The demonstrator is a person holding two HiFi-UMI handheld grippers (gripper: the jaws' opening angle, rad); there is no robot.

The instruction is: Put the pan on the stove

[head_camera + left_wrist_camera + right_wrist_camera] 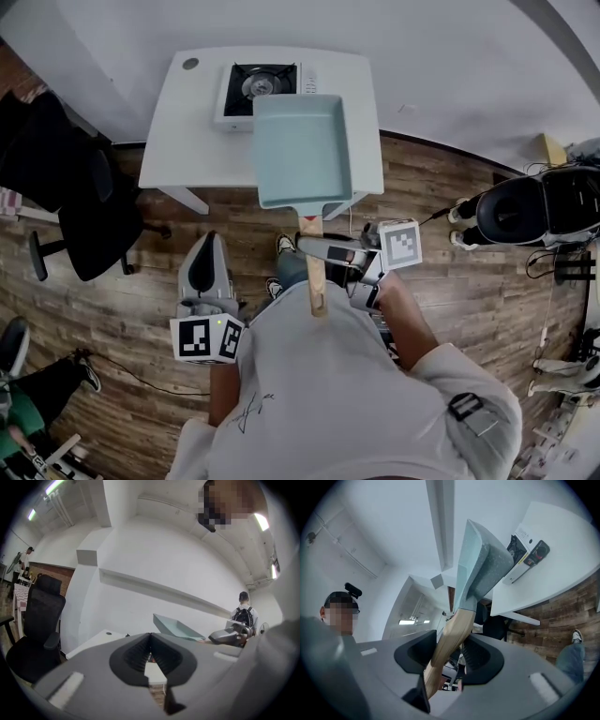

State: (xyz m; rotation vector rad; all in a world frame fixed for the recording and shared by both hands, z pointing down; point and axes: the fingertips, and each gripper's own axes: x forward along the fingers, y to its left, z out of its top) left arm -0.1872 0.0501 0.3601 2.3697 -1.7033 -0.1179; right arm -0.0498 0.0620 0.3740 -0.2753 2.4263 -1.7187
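R gripper [311, 247] has its jaws shut on the wood handle [316, 281] of the blue pan [302, 150]. Pan is up in the air over the white desk [183, 141], far end right by the stove [258, 89]. L gripper [207, 248] jaws are shut, w/ nothing in them.

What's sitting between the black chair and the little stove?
Only the white table's bare left end, with one small round grey spot near its corner. The head view shows it.
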